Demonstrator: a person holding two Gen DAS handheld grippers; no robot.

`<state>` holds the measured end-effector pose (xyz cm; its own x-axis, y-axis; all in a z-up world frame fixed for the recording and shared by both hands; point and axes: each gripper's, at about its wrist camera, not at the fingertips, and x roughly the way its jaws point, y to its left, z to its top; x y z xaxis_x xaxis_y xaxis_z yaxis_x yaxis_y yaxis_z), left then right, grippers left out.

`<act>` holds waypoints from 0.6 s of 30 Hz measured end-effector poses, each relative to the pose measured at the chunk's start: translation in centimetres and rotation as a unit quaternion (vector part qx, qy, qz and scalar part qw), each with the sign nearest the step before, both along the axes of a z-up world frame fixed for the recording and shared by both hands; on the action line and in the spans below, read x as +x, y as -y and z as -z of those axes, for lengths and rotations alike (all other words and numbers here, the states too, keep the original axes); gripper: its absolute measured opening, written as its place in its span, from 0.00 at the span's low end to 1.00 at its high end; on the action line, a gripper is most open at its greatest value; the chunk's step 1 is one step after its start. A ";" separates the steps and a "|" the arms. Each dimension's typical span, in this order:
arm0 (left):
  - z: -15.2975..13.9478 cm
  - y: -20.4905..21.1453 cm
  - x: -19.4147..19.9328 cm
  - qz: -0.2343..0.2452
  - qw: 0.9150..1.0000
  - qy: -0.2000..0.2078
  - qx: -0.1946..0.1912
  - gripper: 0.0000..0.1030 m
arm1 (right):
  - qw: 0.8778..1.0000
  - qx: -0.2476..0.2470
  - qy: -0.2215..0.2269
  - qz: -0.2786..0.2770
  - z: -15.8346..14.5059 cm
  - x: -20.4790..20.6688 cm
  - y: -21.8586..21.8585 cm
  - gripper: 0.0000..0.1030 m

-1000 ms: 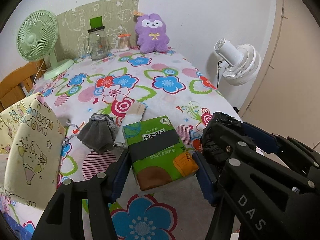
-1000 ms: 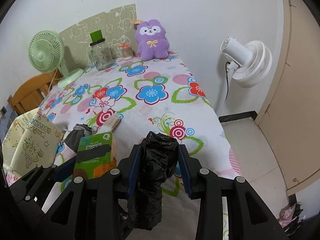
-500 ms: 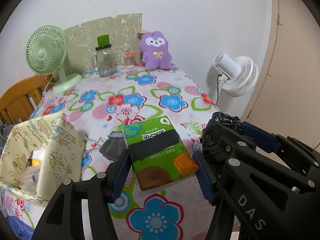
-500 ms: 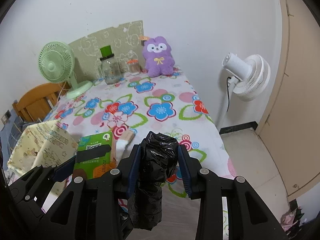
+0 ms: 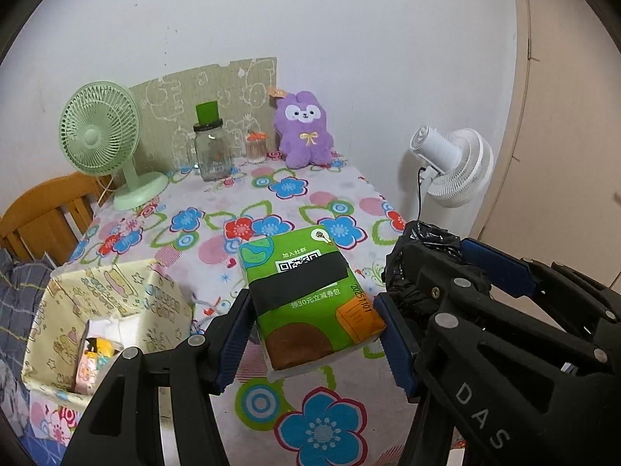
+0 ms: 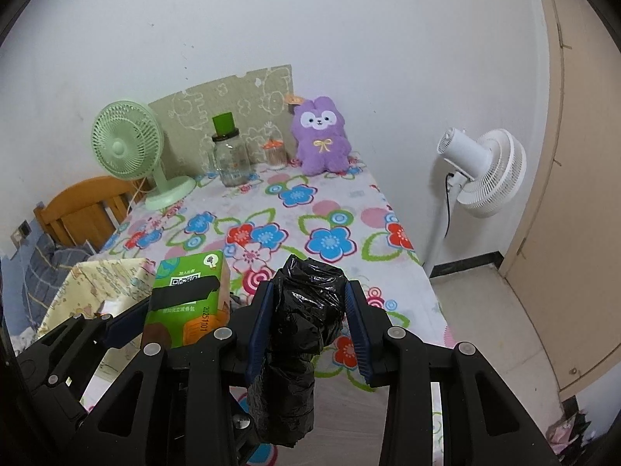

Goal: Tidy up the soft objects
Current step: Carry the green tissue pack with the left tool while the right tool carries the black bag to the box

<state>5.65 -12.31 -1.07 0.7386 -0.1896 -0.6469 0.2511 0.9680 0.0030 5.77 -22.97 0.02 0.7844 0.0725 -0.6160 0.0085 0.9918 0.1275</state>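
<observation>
Right now I have both tools loaded. Nearest the lens in the left wrist view, my left gripper is clamped on the green tissue pack, pads pressing its two long sides, the pack lifted clear of the floral tablecloth. In the right wrist view, my right gripper is squeezed onto a crumpled roll of black plastic bags, whose tail hangs below the jaws in the lower centre of the frame.

At the lower left of the left view sits the yellow cartoon-print storage box, open at the top with some items already inside; I judge that to be where these go. Toward the top of the frame, by the wall, stand the green desk fan, a glass jar and the purple plush toy.

My worry is the tissue pack: it is soft and only pinched at its near end, so a quick swing toward the box could let it sag or slip out. The two grippers also ride close together, so I could knock one against the other. The loose bag tail may snag on the box rim.
</observation>
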 end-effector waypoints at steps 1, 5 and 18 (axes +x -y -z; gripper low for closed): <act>-0.2 -0.1 -0.1 0.000 1.000 0.001 0.000 0.62 | 1.000 0.000 0.001 -0.001 -0.2 -0.1 -0.1 0.40; -0.9 -0.7 -0.2 -0.003 1.000 0.006 -0.002 0.62 | 1.000 0.000 0.007 -0.006 -1.1 -0.1 -0.8 0.40; -3.2 -3.8 0.0 -0.011 0.999 0.033 0.002 0.62 | 0.999 -0.005 0.025 -0.021 -3.2 0.3 -3.8 0.40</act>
